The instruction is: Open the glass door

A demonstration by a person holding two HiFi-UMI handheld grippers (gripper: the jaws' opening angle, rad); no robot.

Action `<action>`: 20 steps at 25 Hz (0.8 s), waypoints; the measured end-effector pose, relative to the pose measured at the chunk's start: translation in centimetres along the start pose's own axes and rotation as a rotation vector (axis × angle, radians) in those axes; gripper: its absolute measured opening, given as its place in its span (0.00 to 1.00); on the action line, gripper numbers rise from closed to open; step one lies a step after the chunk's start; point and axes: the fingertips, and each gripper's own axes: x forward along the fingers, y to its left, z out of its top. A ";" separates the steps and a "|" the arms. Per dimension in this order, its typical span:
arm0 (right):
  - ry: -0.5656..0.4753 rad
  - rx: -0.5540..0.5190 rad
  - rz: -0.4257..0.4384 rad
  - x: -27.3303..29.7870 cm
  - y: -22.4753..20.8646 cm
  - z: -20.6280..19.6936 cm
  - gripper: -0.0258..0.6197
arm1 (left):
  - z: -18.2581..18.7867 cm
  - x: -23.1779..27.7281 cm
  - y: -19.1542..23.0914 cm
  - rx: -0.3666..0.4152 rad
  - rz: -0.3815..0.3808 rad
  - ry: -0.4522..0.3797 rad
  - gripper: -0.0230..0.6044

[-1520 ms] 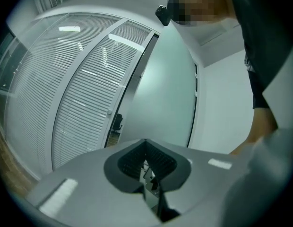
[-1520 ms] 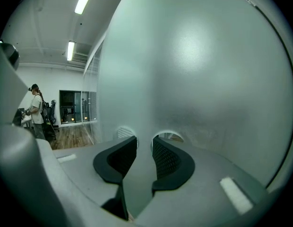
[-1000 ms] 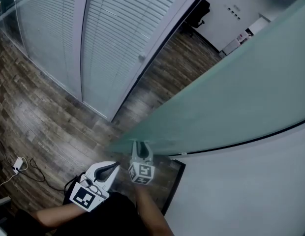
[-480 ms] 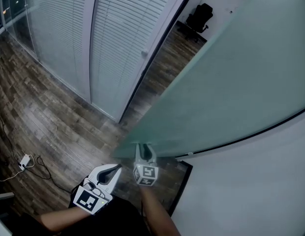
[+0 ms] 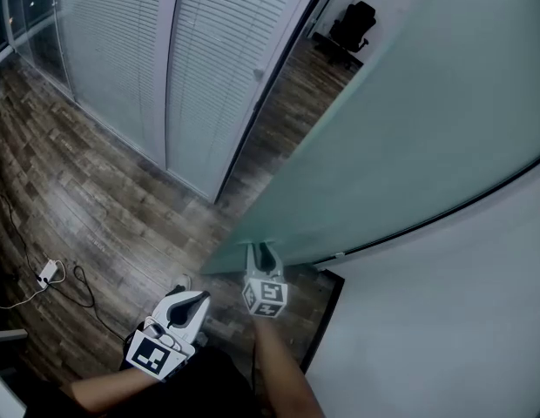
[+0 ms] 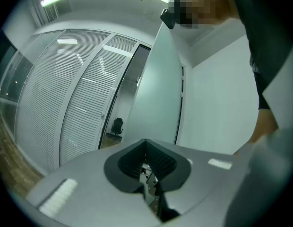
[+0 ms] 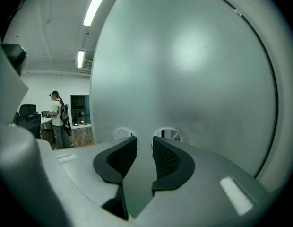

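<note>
Doorway (image 5: 292,103) stands clear between glass door (image 5: 409,120) and blinds (image 5: 209,50).

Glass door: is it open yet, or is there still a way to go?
Partly done. The glass door already stands swung away from its dark frame, and an office chair shows past it. In hand: the right gripper is clamped on the door's free edge. The left gripper is shut, empty and off to the side. Left to do: probably swinging the door wider, then letting go.

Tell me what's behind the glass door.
The glass door is frosted, so nothing directly behind it shows. Past its edge: wooden floor, a black office chair and a person standing.
</note>
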 end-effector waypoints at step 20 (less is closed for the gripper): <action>0.050 0.018 -0.096 -10.0 0.6 -3.5 0.20 | -0.8 -4.0 -5.4 0.037 -0.157 0.027 0.04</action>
